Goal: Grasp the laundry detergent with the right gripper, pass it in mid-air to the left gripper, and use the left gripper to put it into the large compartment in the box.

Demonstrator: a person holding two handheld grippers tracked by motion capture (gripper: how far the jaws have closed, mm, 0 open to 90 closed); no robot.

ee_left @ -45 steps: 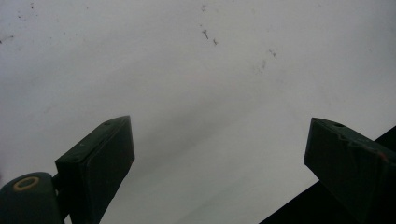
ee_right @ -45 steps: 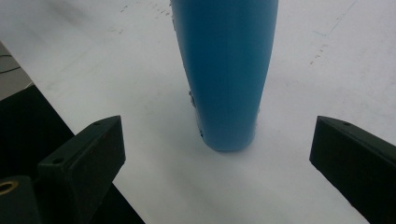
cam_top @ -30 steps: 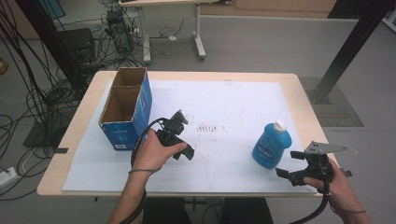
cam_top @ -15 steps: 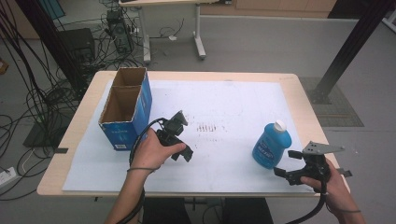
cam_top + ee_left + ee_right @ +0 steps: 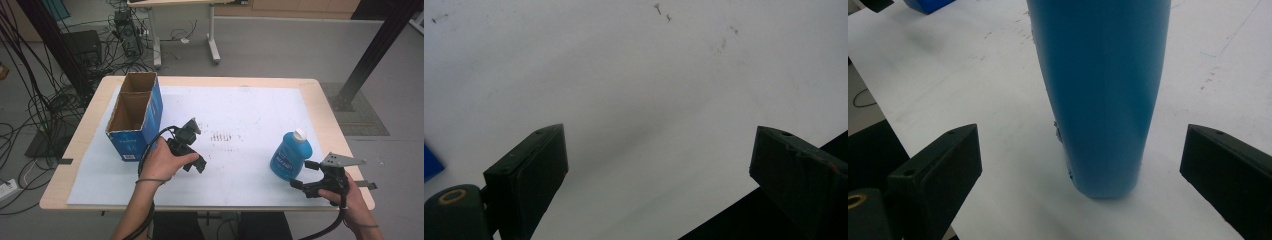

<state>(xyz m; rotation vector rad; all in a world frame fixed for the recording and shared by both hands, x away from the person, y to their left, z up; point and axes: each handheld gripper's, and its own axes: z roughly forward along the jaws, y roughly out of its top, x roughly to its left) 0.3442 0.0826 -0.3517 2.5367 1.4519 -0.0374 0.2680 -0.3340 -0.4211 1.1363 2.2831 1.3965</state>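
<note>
Right gripper [image 5: 1078,170] spread wide, lined up on blue bottle [image 5: 1100,90] near table's [image 5: 320,100] right edge for a grab; left gripper [image 5: 656,170] spread, empty.

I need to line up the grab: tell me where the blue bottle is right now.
In the high view the blue bottle stands upright on the white sheet near the table's right edge, just ahead of the right gripper, whose open jaws flank it without touching.

Blue bottle [image 5: 290,156] upright, white cap, table's right.
</note>
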